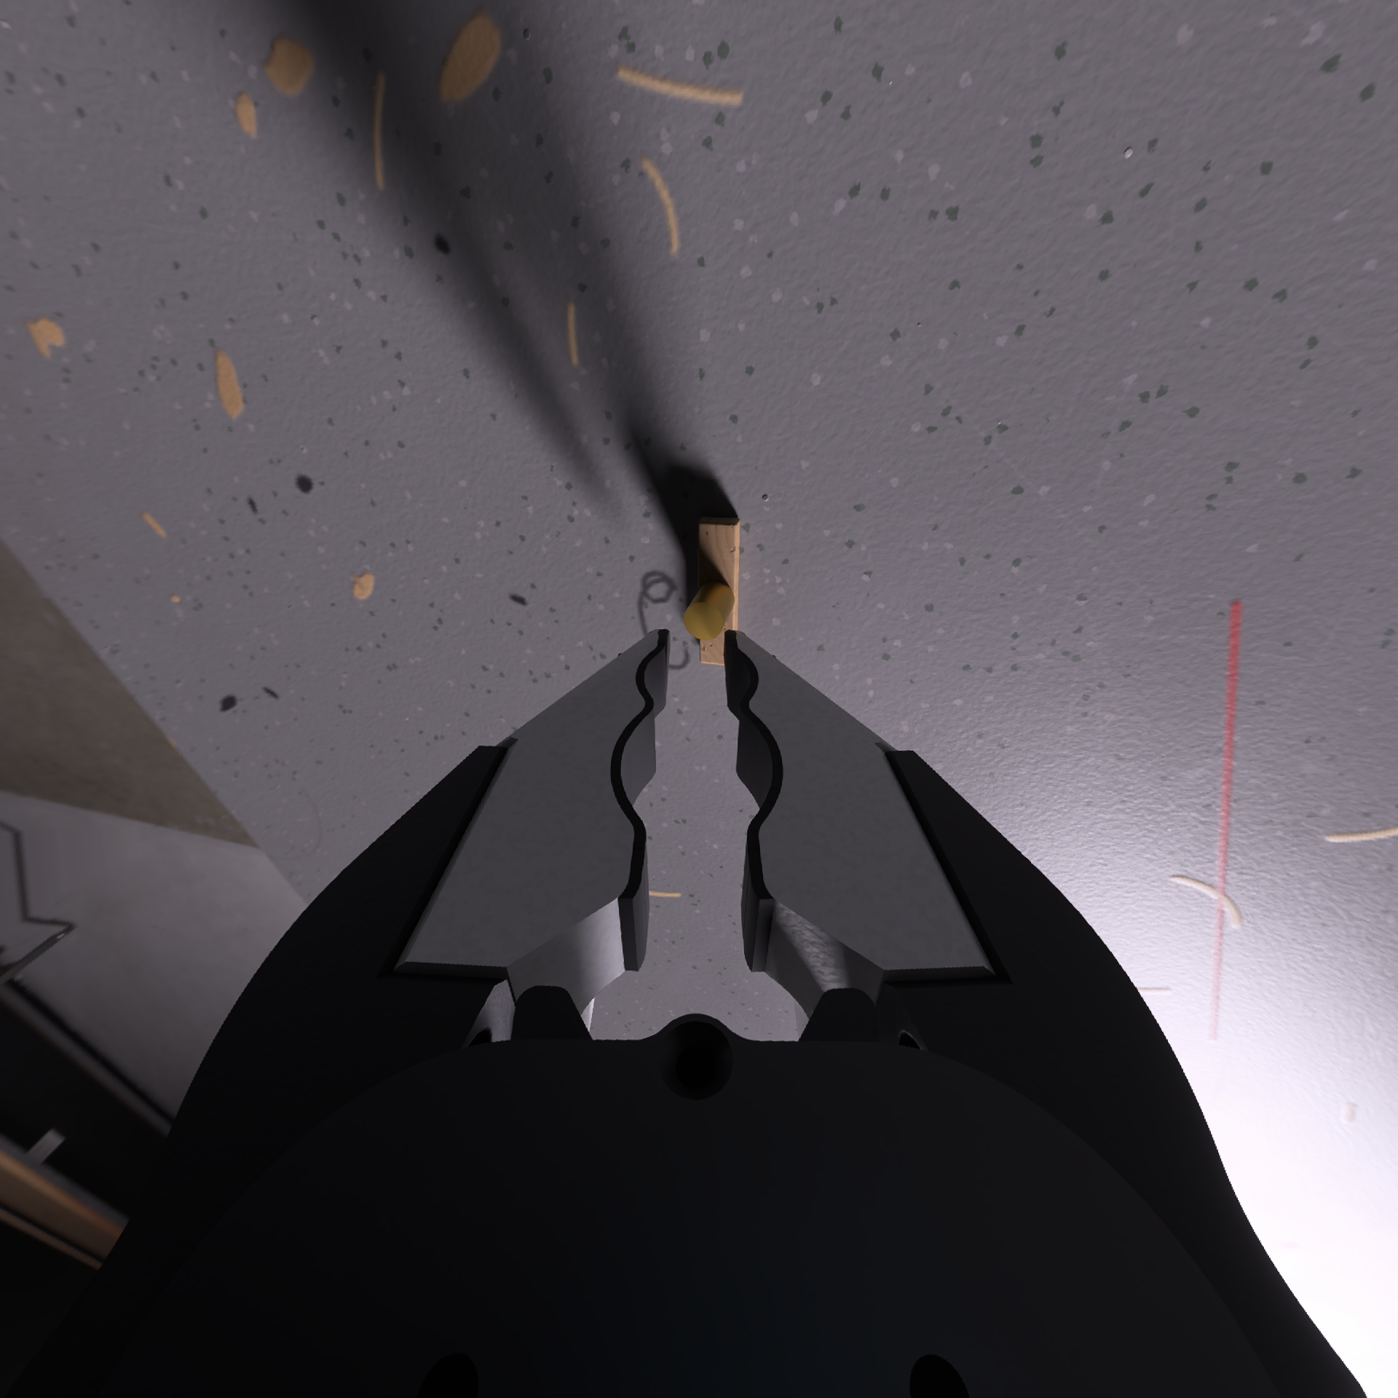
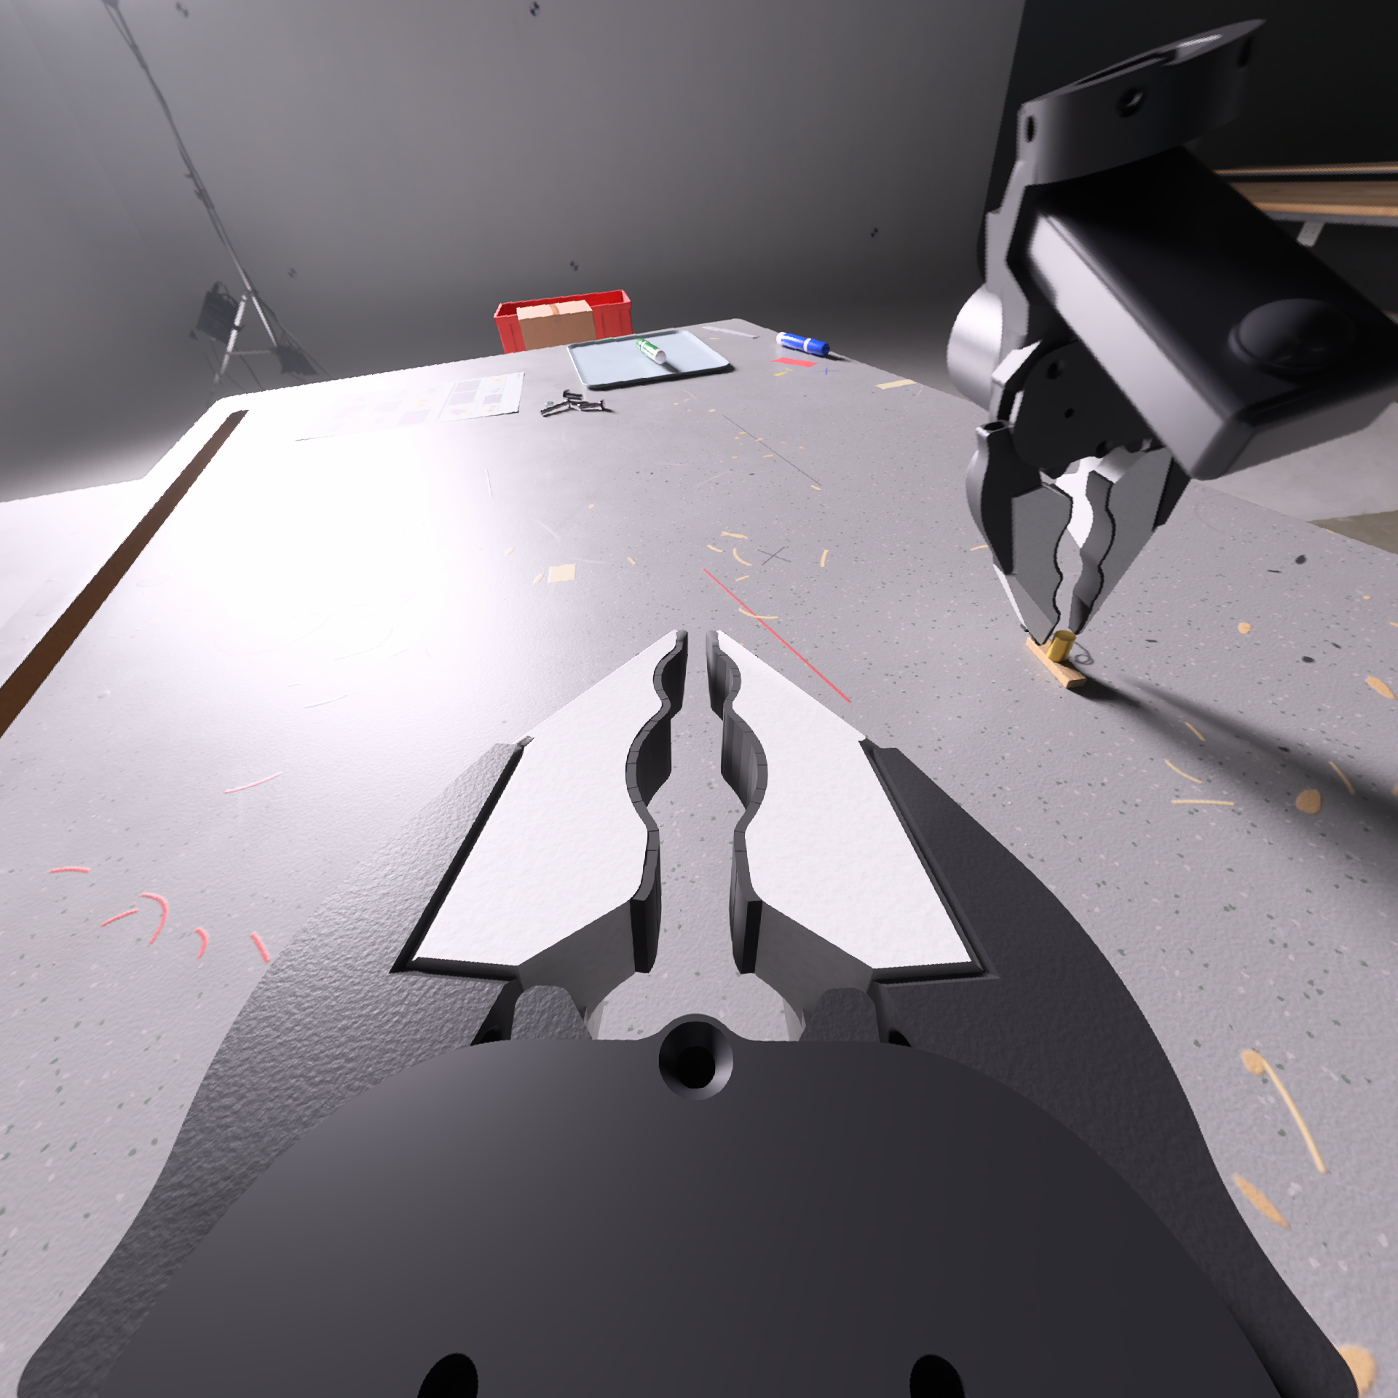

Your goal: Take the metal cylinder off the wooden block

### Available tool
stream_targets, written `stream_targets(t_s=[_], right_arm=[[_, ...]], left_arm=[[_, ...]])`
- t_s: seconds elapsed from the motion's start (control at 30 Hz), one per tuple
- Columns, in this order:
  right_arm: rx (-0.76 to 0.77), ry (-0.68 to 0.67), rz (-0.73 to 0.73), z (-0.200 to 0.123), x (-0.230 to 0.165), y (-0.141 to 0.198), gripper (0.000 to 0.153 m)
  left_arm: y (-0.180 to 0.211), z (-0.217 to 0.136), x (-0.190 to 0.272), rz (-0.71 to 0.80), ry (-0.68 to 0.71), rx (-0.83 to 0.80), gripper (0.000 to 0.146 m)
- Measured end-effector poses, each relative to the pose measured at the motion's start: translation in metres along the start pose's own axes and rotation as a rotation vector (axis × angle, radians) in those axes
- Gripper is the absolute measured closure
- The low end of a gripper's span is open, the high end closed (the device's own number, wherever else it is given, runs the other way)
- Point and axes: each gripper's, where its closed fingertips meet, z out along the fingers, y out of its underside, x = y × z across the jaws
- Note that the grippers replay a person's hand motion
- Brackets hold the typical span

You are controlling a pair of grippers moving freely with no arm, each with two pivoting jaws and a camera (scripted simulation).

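The left gripper [image 2: 1063, 624] hangs right over the brass cylinder [image 2: 1063, 645] on the wooden block [image 2: 1055, 662], closing off the way in from above at the scene's right. The grey tabletop [image 2: 424, 605] to the left and near is bare apart from flat wood chips. Far off, loose screws [image 2: 573, 405], a tray [image 2: 647, 361] and a red bin [image 2: 563, 318] crowd the edge.

My left wrist camera sits behind my left gripper [image 1: 696, 643] and faces steeply down along its fingers, close above the speckled grey table [image 1: 983, 378]; the metal cylinder [image 1: 707, 611] and wooden block [image 1: 719, 560] lie just past the fingertips. My right wrist camera sits behind my right gripper [image 2: 697, 643], low over the table, facing across it toward the far edge. Both views share the block, the cylinder and the red line [image 1: 1225, 794].
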Motion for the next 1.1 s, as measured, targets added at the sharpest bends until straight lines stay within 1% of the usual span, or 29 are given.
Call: stream_targets(t_s=[0.1, 0.27, 0.37, 0.4, 0.47, 0.57, 0.7, 0.77, 0.83, 0.9, 1.03, 1.1], right_arm=[[-0.004, -0.01, -0.002, 0.0, 0.0, 0.001, 0.148], [-0.014, -0.022, -0.006, 0.002, -0.003, 0.003, 0.148], [-0.013, -0.014, -0.023, 0.003, -0.004, 0.003, 0.148], [-0.007, -0.009, -0.029, 0.003, -0.003, 0.003, 0.148], [0.013, 0.013, -0.043, 0.002, -0.001, 0.0, 0.148], [0.062, 0.058, -0.069, -0.002, 0.005, -0.009, 0.148], [0.145, 0.095, -0.094, -0.007, 0.006, -0.023, 0.148], [0.184, 0.099, -0.11, -0.008, 0.002, -0.03, 0.148], [0.225, 0.09, -0.127, -0.008, -0.005, -0.036, 0.148], [0.262, 0.062, -0.142, -0.005, -0.016, -0.042, 0.148], [0.288, -0.045, -0.152, 0.006, -0.043, -0.044, 0.148], [0.267, -0.073, -0.154, 0.013, -0.05, -0.039, 0.148]], left_arm=[[-0.001, 0.001, 0.002, -0.016, 0.073, -0.009, 0.135], [-0.002, 0.001, 0.002, -0.068, 0.138, -0.009, 0.137], [-0.003, -0.002, 0.002, -0.083, 0.122, -0.001, 0.137], [-0.006, -0.008, 0.003, -0.085, 0.103, 0.029, 0.137], [-0.018, -0.033, 0.003, -0.113, 0.048, 0.161, 0.137], [-0.039, -0.094, 0.014, -0.169, -0.06, 0.435, 0.137], [-0.058, -0.176, 0.058, -0.253, -0.143, 0.828, 0.137], [-0.062, -0.205, 0.089, -0.315, -0.138, 1.02, 0.137], [-0.064, -0.222, 0.123, -0.383, -0.102, 1.166, 0.137], [-0.067, -0.228, 0.156, -0.444, -0.044, 1.278, 0.137], [-0.068, -0.222, 0.2, -0.615, 0.096, 1.454, 0.137], [-0.066, -0.214, 0.212, -0.678, 0.166, 1.5, 0.137]])
